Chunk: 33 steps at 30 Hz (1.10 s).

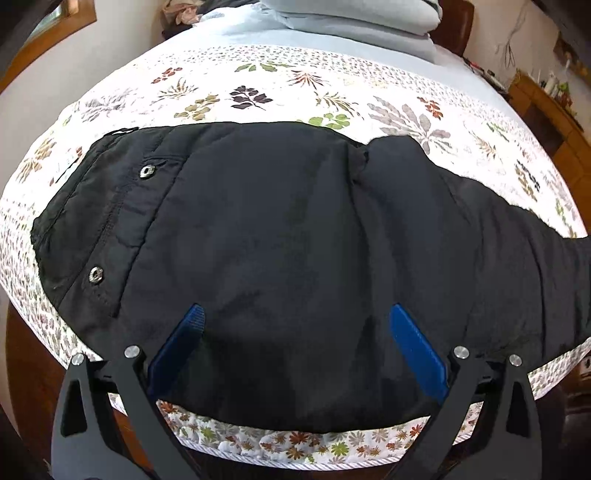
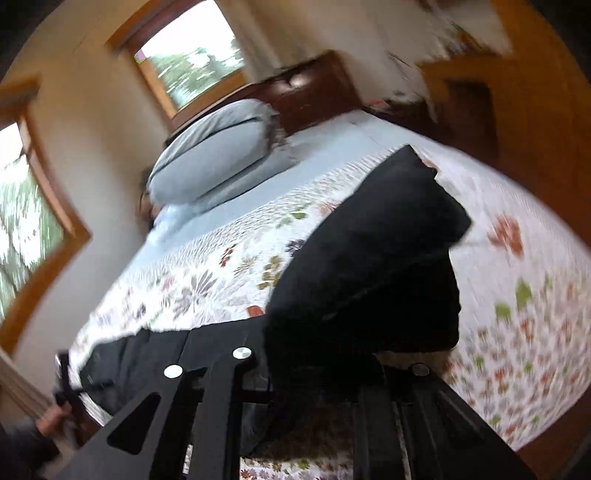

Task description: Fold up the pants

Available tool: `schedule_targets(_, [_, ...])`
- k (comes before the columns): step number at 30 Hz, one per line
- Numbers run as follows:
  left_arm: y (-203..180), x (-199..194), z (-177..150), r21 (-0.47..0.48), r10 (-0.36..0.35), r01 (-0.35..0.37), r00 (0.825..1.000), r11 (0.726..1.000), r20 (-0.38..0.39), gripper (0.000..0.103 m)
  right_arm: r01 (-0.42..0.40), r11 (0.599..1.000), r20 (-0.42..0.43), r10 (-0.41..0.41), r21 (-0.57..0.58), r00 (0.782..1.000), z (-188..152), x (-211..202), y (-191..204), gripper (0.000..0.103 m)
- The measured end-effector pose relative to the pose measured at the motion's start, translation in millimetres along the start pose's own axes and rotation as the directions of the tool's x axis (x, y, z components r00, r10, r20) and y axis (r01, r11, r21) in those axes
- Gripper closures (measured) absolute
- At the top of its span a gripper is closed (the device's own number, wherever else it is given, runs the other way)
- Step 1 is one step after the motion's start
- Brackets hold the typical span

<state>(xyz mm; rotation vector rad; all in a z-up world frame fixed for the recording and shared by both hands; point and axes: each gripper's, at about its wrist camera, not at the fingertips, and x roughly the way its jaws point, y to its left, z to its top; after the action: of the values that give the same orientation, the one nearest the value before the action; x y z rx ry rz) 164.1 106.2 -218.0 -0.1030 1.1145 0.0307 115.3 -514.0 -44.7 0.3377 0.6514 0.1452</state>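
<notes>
Black pants point(image 1: 280, 236) lie across a floral quilt point(image 1: 295, 85), waistband with two metal snaps at the left, legs running off right. My left gripper point(image 1: 295, 314) is open, its blue pads point(image 1: 413, 343) spread just above the fabric near the bed's front edge, holding nothing. In the blurred right wrist view the pants' leg end point(image 2: 373, 254) is lifted off the quilt point(image 2: 207, 273) and hangs over my right gripper point(image 2: 332, 354), which is shut on it; its fingertips are hidden by the cloth. The left gripper shows small at lower left point(image 2: 66, 384).
Folded grey bedding point(image 1: 354, 22) point(image 2: 218, 155) lies at the head of the bed. Wooden furniture point(image 1: 546, 110) stands to the right. Windows point(image 2: 192, 55) are in the wall beyond. The quilt's front edge point(image 1: 295, 450) is just below my left gripper.
</notes>
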Motion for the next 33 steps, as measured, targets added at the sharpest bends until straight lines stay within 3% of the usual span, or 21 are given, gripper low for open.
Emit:
schedule_targets(3, [6, -5, -1, -0.007, -0.002, 0.002, 1.0, 1.0, 0.01, 0.003, 0.004, 0.991, -0.016, -0.006, -0.133, 1.0, 8, 11, 48, 0.087])
schedule_targets(7, [14, -12, -3, -0.016, -0.018, 0.018, 1.0, 1.0, 0.022, 0.003, -0.007, 0.949, -0.063, -0.014, -0.316, 0.998, 4, 33, 113, 0.087])
schedule_targets(11, [22, -17, -3, -0.038, -0.031, 0.033, 0.999, 0.999, 0.03, 0.003, -0.031, 0.865, -0.122, -0.035, -0.5, 0.992, -20, 60, 172, 0.088])
schedule_targets(15, [31, -20, -2, -0.063, -0.039, 0.041, 0.999, 0.997, 0.037, 0.003, -0.1, 0.8, -0.228, -0.047, -0.592, 0.972, -61, 84, 205, 0.088])
schedule_targets(21, [39, -18, -1, -0.086, -0.052, 0.054, 0.998, 0.995, 0.032, 0.003, -0.198, 0.775, -0.375, -0.053, -0.6, 0.926, -109, 116, 214, 0.077])
schedule_targets(24, [41, -17, -3, -0.085, -0.054, 0.057, 0.998, 0.995, 0.028, 0.003, -0.246, 0.782, -0.426, -0.027, -0.573, 0.904, -119, 112, 215, 0.057])
schedule_targets(25, [41, -17, -3, -0.085, -0.056, 0.058, 0.998, 0.995, 0.026, 0.003, -0.271, 0.787, -0.442, -0.003, -0.555, 0.897, -119, 110, 216, 0.045])
schedule_targets(27, [41, -16, -4, -0.085, -0.057, 0.059, 0.998, 0.995, 0.025, 0.003, -0.33, 0.801, -0.458, 0.078, -0.5, 0.885, -118, 100, 216, 0.042])
schedule_targets(29, [42, -16, -4, -0.09, -0.061, 0.063, 0.998, 0.994, 0.025, 0.003, -0.346, 0.817, -0.439, 0.129, -0.461, 0.889, -109, 90, 215, 0.041])
schedule_targets(33, [43, -16, -4, -0.103, -0.066, 0.068, 0.997, 0.992, 0.027, 0.003, -0.321, 0.821, -0.401, 0.124, -0.472, 0.908, -97, 94, 219, 0.041])
